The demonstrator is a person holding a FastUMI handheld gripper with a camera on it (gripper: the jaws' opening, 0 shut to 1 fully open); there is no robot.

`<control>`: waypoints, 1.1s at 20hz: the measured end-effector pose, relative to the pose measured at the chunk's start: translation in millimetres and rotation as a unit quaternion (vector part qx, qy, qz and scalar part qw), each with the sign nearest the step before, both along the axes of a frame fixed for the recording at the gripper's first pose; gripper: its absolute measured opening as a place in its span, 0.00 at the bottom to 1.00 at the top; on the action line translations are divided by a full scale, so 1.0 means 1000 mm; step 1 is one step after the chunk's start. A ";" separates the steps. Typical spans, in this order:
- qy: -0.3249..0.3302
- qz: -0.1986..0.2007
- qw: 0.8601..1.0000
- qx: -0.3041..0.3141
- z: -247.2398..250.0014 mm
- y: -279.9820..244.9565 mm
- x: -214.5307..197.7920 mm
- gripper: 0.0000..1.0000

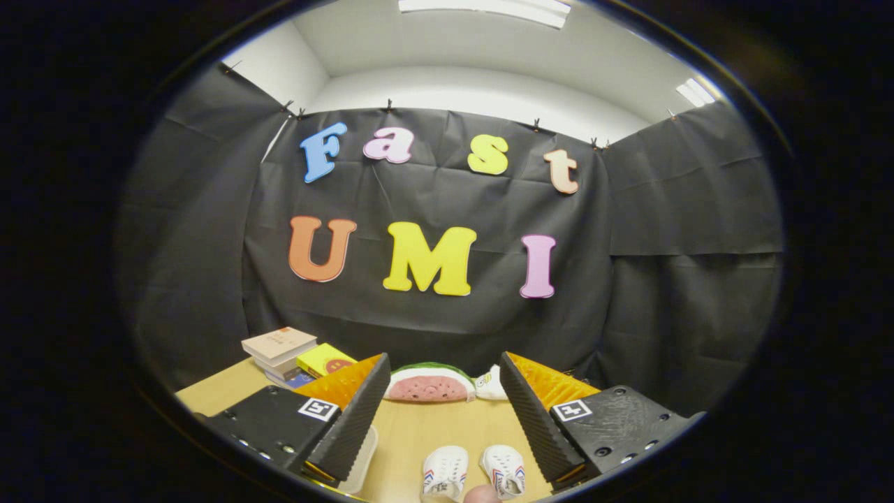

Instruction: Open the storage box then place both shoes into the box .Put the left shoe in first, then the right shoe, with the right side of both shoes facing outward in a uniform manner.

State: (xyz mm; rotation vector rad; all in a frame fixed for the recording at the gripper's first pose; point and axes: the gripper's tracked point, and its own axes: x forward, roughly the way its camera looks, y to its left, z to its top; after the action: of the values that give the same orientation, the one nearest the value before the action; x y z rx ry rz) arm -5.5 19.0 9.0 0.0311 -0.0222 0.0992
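While the hand-held gripper [445, 419] is held above the bench [419, 433], its two fingers are spread wide and nothing is gripped. Two white shoes [475, 471] are seen side by side on the bench, between the fingers and close below them. A pale box edge [363, 464] is glimpsed just under the left finger. Beyond the fingers, a watermelon-slice toy [429, 384] is set by the wall, and books [286, 353] are stacked further left.
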 end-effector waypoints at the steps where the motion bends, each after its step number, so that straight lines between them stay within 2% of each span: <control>1: 0.003 0.004 1.000 0.001 -0.001 0.000 -0.001 0.95; 7: 0.021 0.026 0.999 0.022 -0.007 -0.007 -0.004 0.95; 13: 0.091 0.068 0.991 0.075 -0.049 0.003 -0.009 0.95; 20: 0.181 0.157 0.963 0.125 -0.119 0.038 -0.014 0.96; 22: 0.222 0.192 0.945 0.142 -0.147 0.056 -0.015 0.95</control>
State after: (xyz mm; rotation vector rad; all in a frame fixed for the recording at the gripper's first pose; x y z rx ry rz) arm -20.9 74.6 -138.3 0.3475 0.4244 0.4770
